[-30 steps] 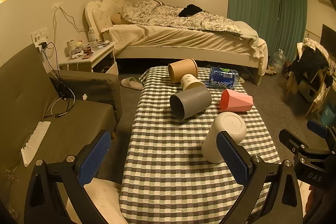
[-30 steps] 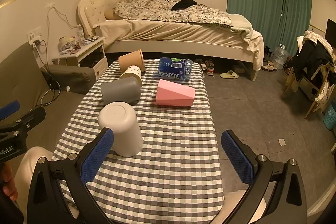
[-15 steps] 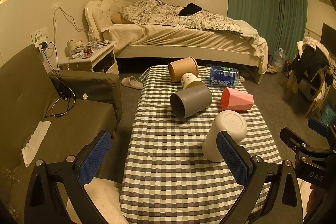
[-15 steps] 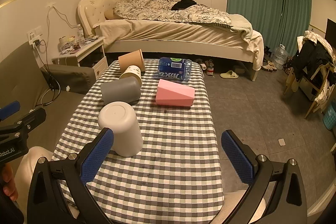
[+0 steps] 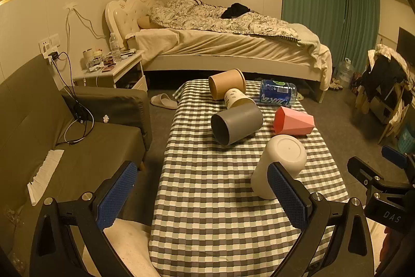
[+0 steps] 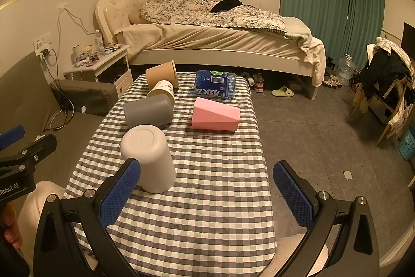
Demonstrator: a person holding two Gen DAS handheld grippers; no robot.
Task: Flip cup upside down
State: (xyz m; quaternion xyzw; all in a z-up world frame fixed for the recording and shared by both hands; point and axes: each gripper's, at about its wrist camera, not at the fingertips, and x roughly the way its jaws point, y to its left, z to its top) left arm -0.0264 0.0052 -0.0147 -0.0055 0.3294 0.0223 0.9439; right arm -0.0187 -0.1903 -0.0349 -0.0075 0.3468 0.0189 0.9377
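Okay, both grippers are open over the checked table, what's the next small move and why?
Probably reach the left gripper forward to the grey cup. The white cup already stands base up, while the grey one lies on its side, mouth toward the left gripper, unflipped. Both grippers, the right gripper too, are open and hold nothing.

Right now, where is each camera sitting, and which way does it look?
Left wrist: on the left gripper, low at the table's near end, facing the bed; its open fingers show.
Right wrist: on the right gripper, further right, also facing the bed; its open fingers show.
Both share the upside-down white cup and gray cup.
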